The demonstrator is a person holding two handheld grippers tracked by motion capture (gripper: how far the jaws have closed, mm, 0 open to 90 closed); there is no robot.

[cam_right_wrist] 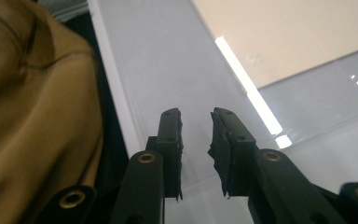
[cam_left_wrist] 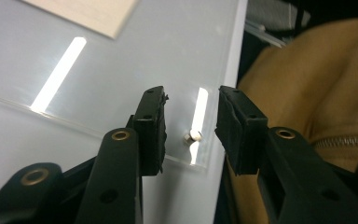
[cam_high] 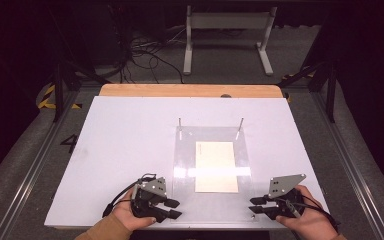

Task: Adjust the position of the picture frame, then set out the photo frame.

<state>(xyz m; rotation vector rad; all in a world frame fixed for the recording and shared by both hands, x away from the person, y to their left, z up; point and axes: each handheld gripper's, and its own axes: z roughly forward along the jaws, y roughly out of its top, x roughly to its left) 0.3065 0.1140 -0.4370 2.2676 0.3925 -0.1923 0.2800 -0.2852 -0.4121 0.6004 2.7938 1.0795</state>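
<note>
clear plate [cam_high: 212, 150] lies flat on the counter [cam_high: 120, 150] between my hands, long axis running away from me. left tongs [cam_high: 174, 209] and right tongs [cam_high: 254, 205] both agape, empty, aimed inward at its near corners; a small peg [cam_left_wrist: 192, 136] sits between the left jaws (untouched). card [cam_high: 216, 166] under plate.

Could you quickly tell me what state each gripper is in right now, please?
Left gripper: open, holding nothing; a small metal stud sits on the clear sheet beyond its jaws.
Right gripper: open, holding nothing.
</note>
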